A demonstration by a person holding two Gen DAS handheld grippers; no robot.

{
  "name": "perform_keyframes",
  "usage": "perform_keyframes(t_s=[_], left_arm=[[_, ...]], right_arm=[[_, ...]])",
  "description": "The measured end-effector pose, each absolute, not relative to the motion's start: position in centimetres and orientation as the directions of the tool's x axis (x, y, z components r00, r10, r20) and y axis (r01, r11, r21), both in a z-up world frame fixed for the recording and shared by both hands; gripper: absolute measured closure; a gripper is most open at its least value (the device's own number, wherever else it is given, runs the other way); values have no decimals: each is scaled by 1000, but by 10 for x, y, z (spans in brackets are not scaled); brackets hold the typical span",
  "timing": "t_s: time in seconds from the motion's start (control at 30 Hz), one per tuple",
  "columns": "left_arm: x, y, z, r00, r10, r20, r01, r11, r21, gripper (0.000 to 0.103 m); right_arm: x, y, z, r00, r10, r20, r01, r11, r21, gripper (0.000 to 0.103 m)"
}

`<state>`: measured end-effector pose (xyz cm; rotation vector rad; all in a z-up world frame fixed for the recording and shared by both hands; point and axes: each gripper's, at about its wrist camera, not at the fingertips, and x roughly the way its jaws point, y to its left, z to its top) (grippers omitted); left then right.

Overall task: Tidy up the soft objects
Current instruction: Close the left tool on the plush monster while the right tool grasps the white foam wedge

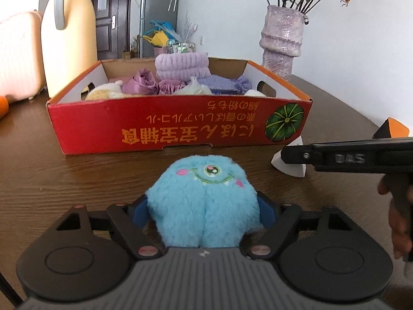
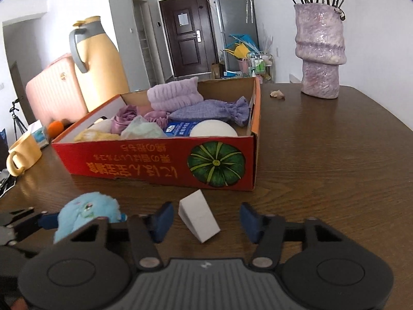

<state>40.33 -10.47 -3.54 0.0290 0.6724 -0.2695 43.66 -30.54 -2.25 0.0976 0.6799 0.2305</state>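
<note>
A fluffy blue one-eyed plush monster (image 1: 204,193) sits on the brown table in front of a red cardboard box (image 1: 180,121). My left gripper (image 1: 204,210) is shut on it, its blue pads (image 1: 140,211) pressed into the fur on both flanks. In the right wrist view the plush (image 2: 87,211) lies at the lower left. A white foam wedge (image 2: 198,217) lies between the fingers of my right gripper (image 2: 206,221), which is open with a gap on each side. The wedge (image 1: 289,165) also shows beside the right gripper's black body. The box (image 2: 142,160) holds several soft items.
A purple vase (image 2: 320,51) with dried flowers stands at the back right. Left of the box are a yellow thermos jug (image 2: 100,64), a pink suitcase (image 2: 54,90), a yellow mug (image 2: 23,152) and an orange (image 2: 55,128). A hand (image 1: 400,219) holds the right gripper.
</note>
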Motion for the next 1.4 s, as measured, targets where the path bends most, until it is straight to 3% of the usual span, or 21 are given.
perform_keyframes(t_s=[0.1, 0.2, 0.73, 0.9, 1.4], left_arm=[[400, -107, -34, 760, -241, -604, 274, 961, -39, 27], [398, -107, -31, 767, -254, -589, 287, 957, -40, 32], [312, -85, 29, 873, -293, -391, 316, 949, -4, 36], [276, -69, 44, 897, -283, -338, 298, 955, -9, 36], [244, -40, 55, 916, -254, -312, 261, 965, -20, 36]], right_arm=[[444, -303, -27, 755, 238, -611, -173, 971, 163, 82], [445, -302, -28, 760, 267, -593, -188, 963, 193, 85], [339, -293, 22, 847, 250, -469, -197, 967, 159, 85], [299, -289, 37, 880, 195, -434, -174, 981, 88, 85], [244, -260, 53, 897, 215, -387, -212, 976, 50, 85]])
